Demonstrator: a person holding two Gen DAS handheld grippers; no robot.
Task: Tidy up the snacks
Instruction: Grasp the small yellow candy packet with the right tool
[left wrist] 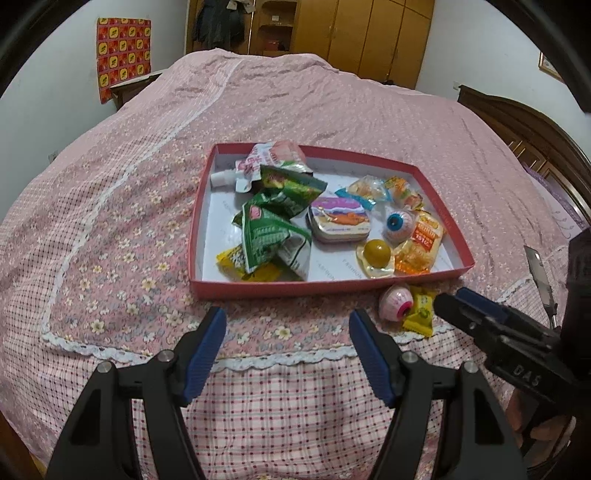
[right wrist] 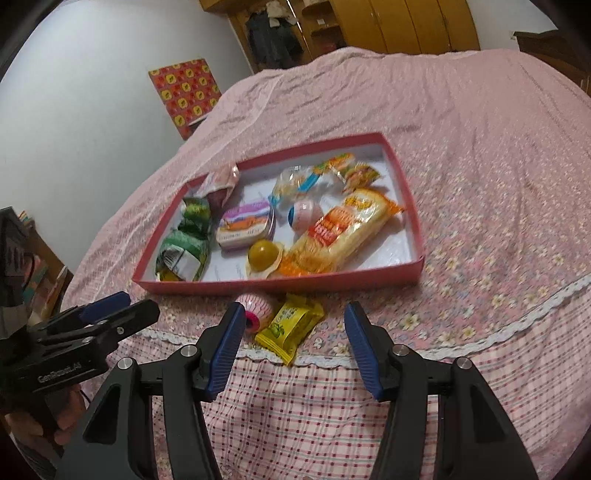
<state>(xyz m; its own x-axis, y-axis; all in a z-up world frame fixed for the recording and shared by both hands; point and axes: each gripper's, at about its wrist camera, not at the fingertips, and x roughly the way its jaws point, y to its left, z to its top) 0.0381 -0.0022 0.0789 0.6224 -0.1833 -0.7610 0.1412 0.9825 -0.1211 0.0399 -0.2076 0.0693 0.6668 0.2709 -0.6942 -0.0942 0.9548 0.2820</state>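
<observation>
A shallow red box (left wrist: pixel 325 288) (right wrist: pixel 406 177) lies on the pink bedspread and holds several snacks: green packets (left wrist: pixel 273 229), a small tin (left wrist: pixel 338 219) (right wrist: pixel 246 224), a blue eyeball candy (left wrist: pixel 398 223), a yellow ball candy (left wrist: pixel 376 253) (right wrist: pixel 263 254) and an orange packet (right wrist: pixel 343 232). In front of the box lie a pink eyeball candy (left wrist: pixel 394 302) (right wrist: pixel 256 310) and a yellow packet (left wrist: pixel 419 310) (right wrist: pixel 291 326). My right gripper (right wrist: pixel 293 317) (left wrist: pixel 452 301) is open just short of these two, nothing between its fingers. My left gripper (left wrist: pixel 288 321) (right wrist: pixel 127 304) is open over bare bedspread.
The bed fills both views, with a lace seam (left wrist: pixel 258 360) crossing under the grippers. A wooden wardrobe (left wrist: pixel 362 33) stands beyond the bed and a dark headboard (left wrist: pixel 524 133) rises at the right. A patterned red panel (left wrist: pixel 123 51) leans on the left wall.
</observation>
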